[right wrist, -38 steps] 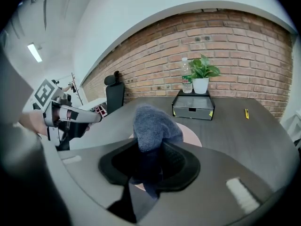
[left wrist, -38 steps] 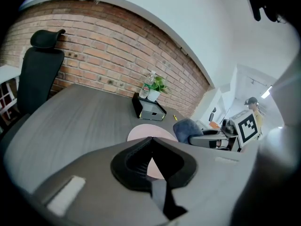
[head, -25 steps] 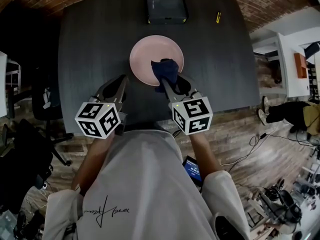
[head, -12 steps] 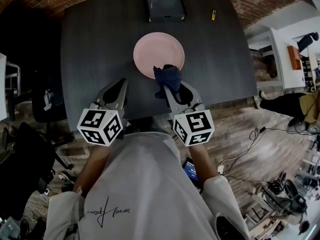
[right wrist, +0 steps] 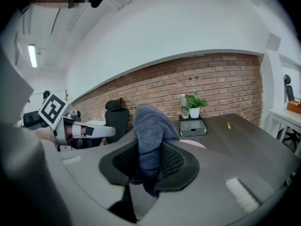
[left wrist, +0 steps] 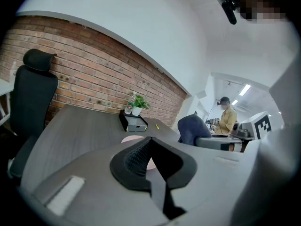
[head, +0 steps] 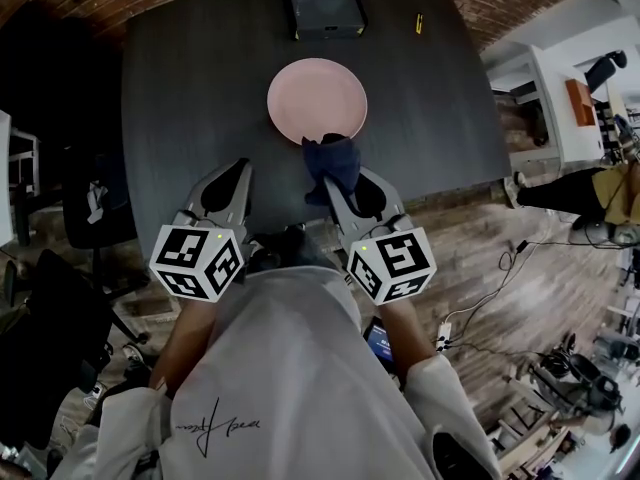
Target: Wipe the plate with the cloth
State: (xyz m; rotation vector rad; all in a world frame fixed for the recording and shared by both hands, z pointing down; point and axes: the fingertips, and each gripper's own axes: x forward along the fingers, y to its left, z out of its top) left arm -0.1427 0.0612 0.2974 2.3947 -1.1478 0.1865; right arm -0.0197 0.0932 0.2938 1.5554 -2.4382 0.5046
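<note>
- Head view: the pink plate lay on the dark table, in the middle of it.
- The dark blue cloth hung just at the near edge of the plate, its top overlapping the rim. Whether it touched the plate, I could not tell.
- The right gripper was on the person's side of the plate and was clamped on the cloth.
- The left gripper was near-left of the plate, well apart from it, over the table.
- A black box stood beyond the plate at the far edge, and a small yellow thing lay far-right of the plate.
- Left gripper view: the jaws of the left gripper were pressed together with nothing between them.
- A part of the plate showed just behind the jaws. The black box stood beyond the plate, with a small plant and a bottle on it. The cloth was right of the plate.
- Right gripper view: the right gripper was closed on the cloth, which stood up as a bunch between the pads.
- The plate showed right behind the jaws, with the black box and the plant beyond it. The left gripper was left of the plate.
</note>
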